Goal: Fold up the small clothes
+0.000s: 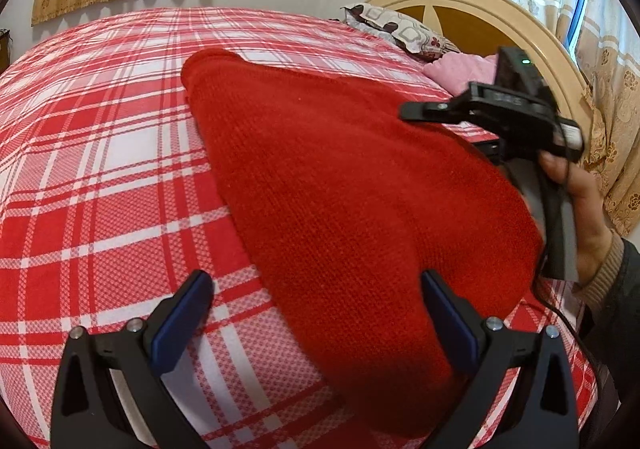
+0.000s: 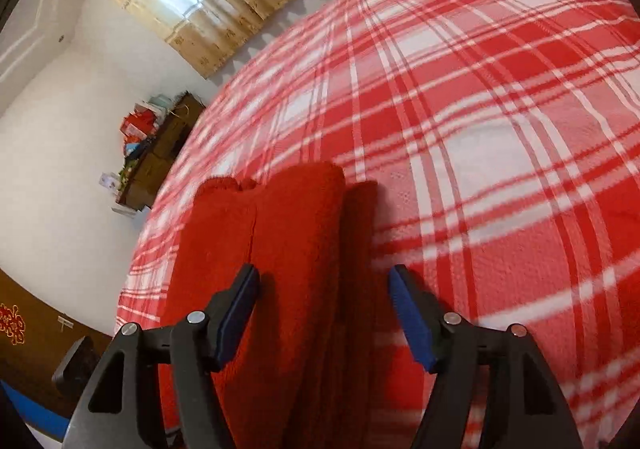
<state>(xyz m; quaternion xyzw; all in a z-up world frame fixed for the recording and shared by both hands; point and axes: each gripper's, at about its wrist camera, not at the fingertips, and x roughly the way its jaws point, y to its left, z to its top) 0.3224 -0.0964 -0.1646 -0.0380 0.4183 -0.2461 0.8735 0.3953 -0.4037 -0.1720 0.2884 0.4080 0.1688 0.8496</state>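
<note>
Nearest me, my left gripper point(image 1: 316, 313) is spread wide with nothing in it, the red knit garment point(image 1: 340, 189) lying under its right finger. My right gripper point(image 2: 324, 313) gapes over the garment's folded edge on the plaid bedspread point(image 2: 500, 121); pillow point(image 1: 396, 29) beyond.

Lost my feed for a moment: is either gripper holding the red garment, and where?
Neither. The left gripper and right gripper are both open over the red knit garment.

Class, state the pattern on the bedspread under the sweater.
Red-and-white plaid bedspread; right wrist view shows it best.
</note>
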